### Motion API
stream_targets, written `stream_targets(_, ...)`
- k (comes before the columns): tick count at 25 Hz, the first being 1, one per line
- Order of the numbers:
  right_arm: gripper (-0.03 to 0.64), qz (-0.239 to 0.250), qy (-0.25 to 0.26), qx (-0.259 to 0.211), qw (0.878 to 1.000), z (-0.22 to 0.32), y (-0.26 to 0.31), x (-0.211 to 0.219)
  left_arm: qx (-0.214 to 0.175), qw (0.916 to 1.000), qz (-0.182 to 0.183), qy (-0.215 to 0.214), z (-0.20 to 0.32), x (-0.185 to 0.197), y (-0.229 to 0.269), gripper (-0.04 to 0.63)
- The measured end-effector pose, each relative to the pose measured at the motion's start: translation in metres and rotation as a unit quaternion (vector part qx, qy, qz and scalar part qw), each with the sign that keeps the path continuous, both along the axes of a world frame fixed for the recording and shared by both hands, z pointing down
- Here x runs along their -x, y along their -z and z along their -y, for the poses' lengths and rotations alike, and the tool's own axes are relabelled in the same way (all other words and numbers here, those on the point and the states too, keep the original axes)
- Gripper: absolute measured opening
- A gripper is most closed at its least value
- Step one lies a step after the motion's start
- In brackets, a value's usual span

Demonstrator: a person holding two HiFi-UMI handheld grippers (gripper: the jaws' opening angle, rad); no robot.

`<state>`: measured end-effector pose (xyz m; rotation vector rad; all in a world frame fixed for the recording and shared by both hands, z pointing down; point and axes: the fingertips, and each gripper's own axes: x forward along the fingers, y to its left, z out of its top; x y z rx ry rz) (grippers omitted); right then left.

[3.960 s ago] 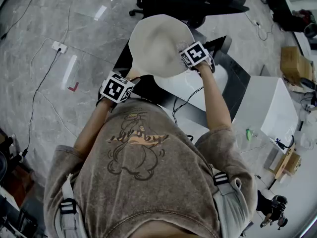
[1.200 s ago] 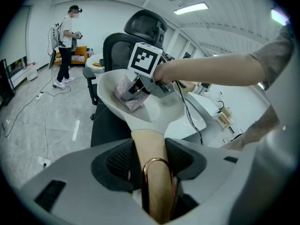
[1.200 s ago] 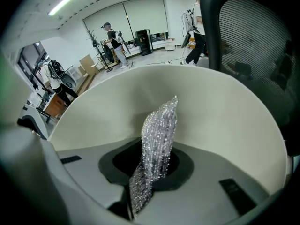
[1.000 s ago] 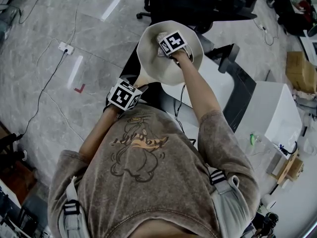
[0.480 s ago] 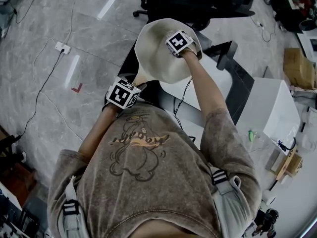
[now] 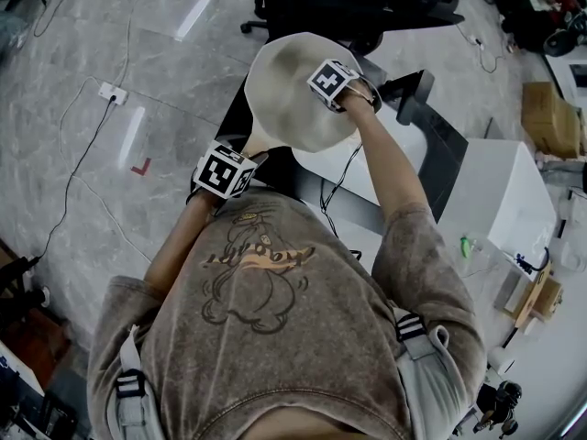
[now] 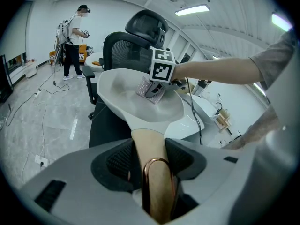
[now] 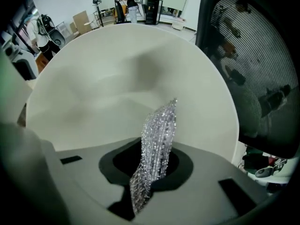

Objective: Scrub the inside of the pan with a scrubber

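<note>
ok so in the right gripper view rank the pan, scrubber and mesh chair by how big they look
1. pan
2. mesh chair
3. scrubber, smallest even though it's nearest the camera

**Setting: open-plan laboratory or office workroom.** The polished grey stone floor (image 6: 83,53) carries a loose power socket (image 6: 111,90) and a red tape corner mark (image 6: 138,165). A black office chair (image 7: 123,50) with a headrest stands beside a white bench (image 6: 495,191). A cardboard box (image 6: 550,117) sits at the margin. Ceiling strip lights (image 7: 192,9) run over the white-walled room. In the background a second person (image 7: 72,36) stands wearing strapped-on recording gear.
</note>
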<state>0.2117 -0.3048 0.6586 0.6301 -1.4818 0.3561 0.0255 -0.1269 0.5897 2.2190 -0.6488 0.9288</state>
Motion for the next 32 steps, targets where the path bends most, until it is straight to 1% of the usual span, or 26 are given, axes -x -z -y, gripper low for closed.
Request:
stream_targets(2, 0.074, 0.024, -0.007, 0.02, 0.999, -0.008, -0.004, 0.005, -0.001, 1.0, 0.001, 0.0, 0.001, -0.001, 0.0, 0.229)
stream_targets(4, 0.072, 0.036, -0.014, 0.039, 0.998, -0.018, -0.006, 0.009, -0.001, 1.0, 0.002, 0.0, 0.0, -0.001, 0.0, 0.229)
stream_targets(8, 0.072, 0.048, -0.015, 0.056, 0.997, -0.031, -0.006, 0.012, -0.002, 1.0, 0.002, 0.0, 0.0, -0.001, -0.001, 0.229)
stream_targets(12, 0.072, 0.081, -0.031, 0.08, 0.993, -0.044, -0.006, 0.022, -0.001, 1.0, 0.004, 0.003, 0.001, 0.0, 0.0, 0.229)
stream_targets(14, 0.072, 0.117, -0.047, 0.097, 0.987, -0.053, -0.006, 0.03, 0.0, 1.0, 0.003, 0.004, 0.0, -0.001, -0.001, 0.229)
stream_targets(17, 0.074, 0.172, -0.073, 0.118, 0.975, -0.066, -0.006, 0.045, 0.002, 1.0, 0.001, 0.002, 0.0, -0.002, 0.0, 0.229)
stream_targets(23, 0.074, 0.241, -0.081, 0.14, 0.957, -0.076, -0.007, 0.087, 0.005, 1.0, 0.007, -0.001, 0.001, 0.0, -0.001, 0.23)
stream_targets(25, 0.074, 0.249, -0.069, 0.14, 0.956, -0.077, -0.008, 0.102, 0.006, 0.9999, 0.009, -0.004, 0.001, -0.001, -0.002, 0.23)
stream_targets(29, 0.075, 0.234, -0.027, 0.135, 0.962, -0.077, -0.007, 0.124, 0.007, 0.9999, 0.013, -0.008, 0.0, 0.0, -0.001, 0.23)
stream_targets(32, 0.075, 0.233, -0.011, 0.133, 0.963, -0.075, -0.006, 0.135, 0.009, 0.9998, 0.014, -0.011, 0.0, -0.001, -0.002, 0.23)
